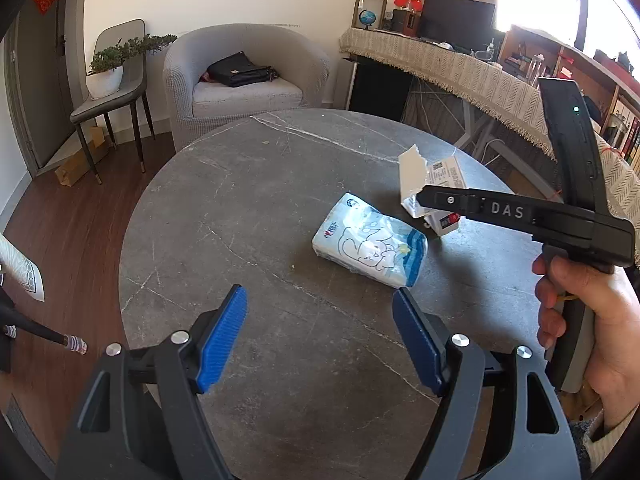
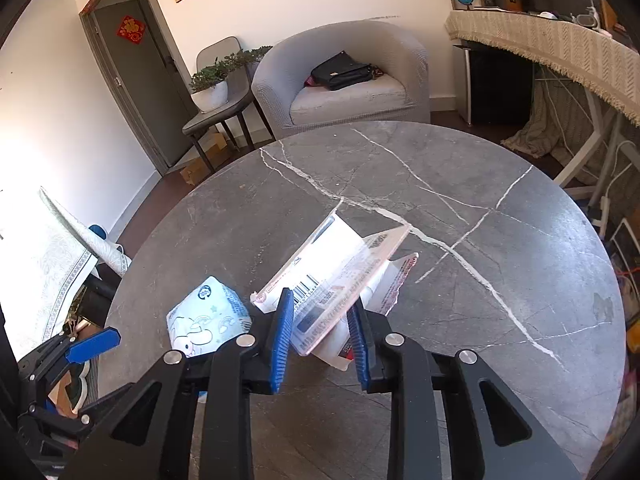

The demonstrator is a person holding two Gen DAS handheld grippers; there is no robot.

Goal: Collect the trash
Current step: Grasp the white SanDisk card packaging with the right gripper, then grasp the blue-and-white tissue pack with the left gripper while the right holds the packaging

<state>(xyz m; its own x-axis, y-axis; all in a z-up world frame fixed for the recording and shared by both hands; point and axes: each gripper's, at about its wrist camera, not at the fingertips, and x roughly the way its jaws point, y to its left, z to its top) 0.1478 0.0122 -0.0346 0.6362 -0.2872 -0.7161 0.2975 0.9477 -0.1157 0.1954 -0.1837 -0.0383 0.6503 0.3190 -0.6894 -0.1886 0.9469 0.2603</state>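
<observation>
Pinching a torn box (image 2: 340, 280) at lower centre, the right hand-held gripper (image 2: 322, 336) grips it on the counter (image 2: 460, 184) — the left hand-held gripper (image 1: 320, 340) gapes empty near a tissue pack (image 1: 370, 246).

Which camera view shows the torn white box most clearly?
The right wrist view: the torn white box fills its centre, between the right gripper pads. In the left wrist view the box is farther off, partly hidden by that gripper.

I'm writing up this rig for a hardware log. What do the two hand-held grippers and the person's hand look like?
Both hand-held grippers, left and right, have black angular frames, silver bolts and ribbed blue pads. The right one bears white "DAS" lettering and a small green light. The hand shows a light knit cuff.
</observation>
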